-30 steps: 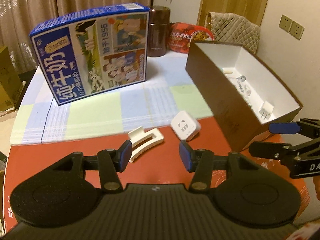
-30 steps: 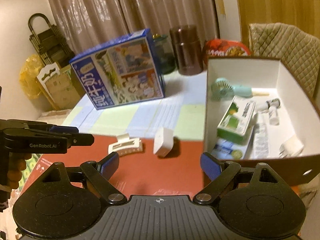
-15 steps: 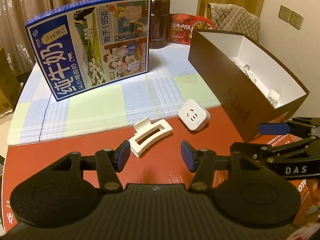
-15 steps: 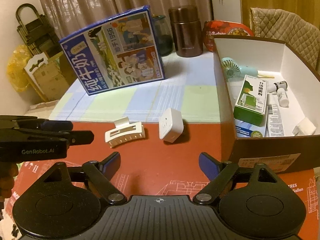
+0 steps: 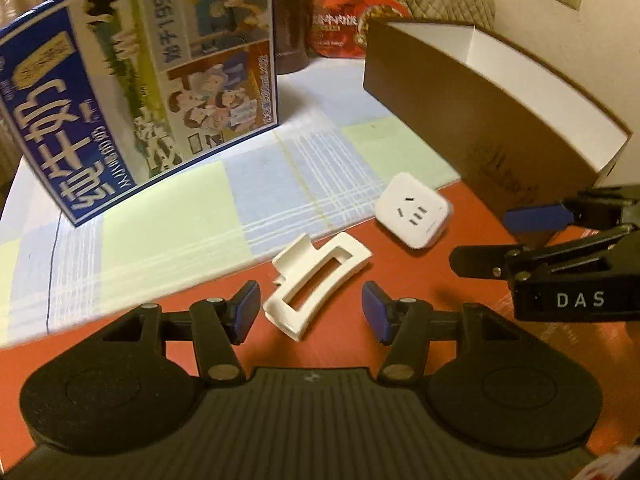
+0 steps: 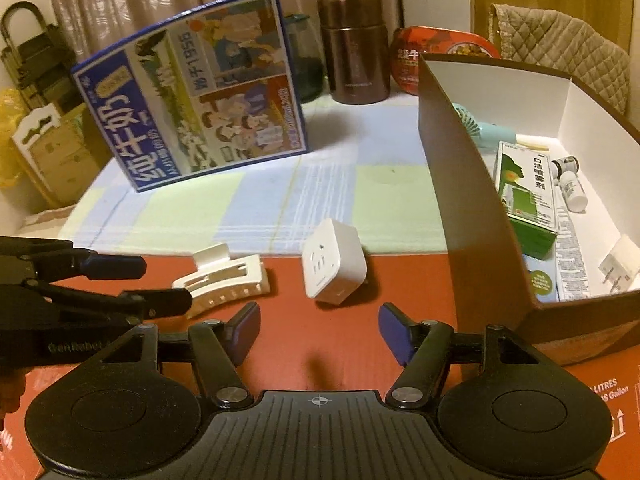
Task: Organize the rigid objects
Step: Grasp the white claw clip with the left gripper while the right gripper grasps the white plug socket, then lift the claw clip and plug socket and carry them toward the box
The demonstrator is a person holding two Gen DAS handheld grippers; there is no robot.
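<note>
A white hair clip [image 5: 320,280] [image 6: 224,280] lies on the red table top, its near end between the fingers of my left gripper [image 5: 310,312], which is open; the pads are clear of it. A white cube plug adapter [image 5: 414,216] [image 6: 334,268] sits to its right, just ahead of my right gripper [image 6: 320,326], whose jaws are closing with nothing between them. A brown open box [image 5: 480,120] [image 6: 472,220] stands at the right. Each gripper shows in the other's view: the left gripper [image 6: 164,284] by the clip, the right gripper [image 5: 480,240] near the box.
A blue milk carton box [image 5: 140,100] stands on a checked cloth [image 5: 180,220] behind. A brown flask [image 6: 356,52] and a red bowl [image 5: 344,28] sit at the back. Inside the brown box lie a green packet [image 6: 528,196], a small fan [image 6: 480,128] and bottles [image 6: 572,188].
Both grippers have come down and forward toward the table. The clip's near end now lies between the left fingers. The right jaws have narrowed, and the adapter is closer to them.
</note>
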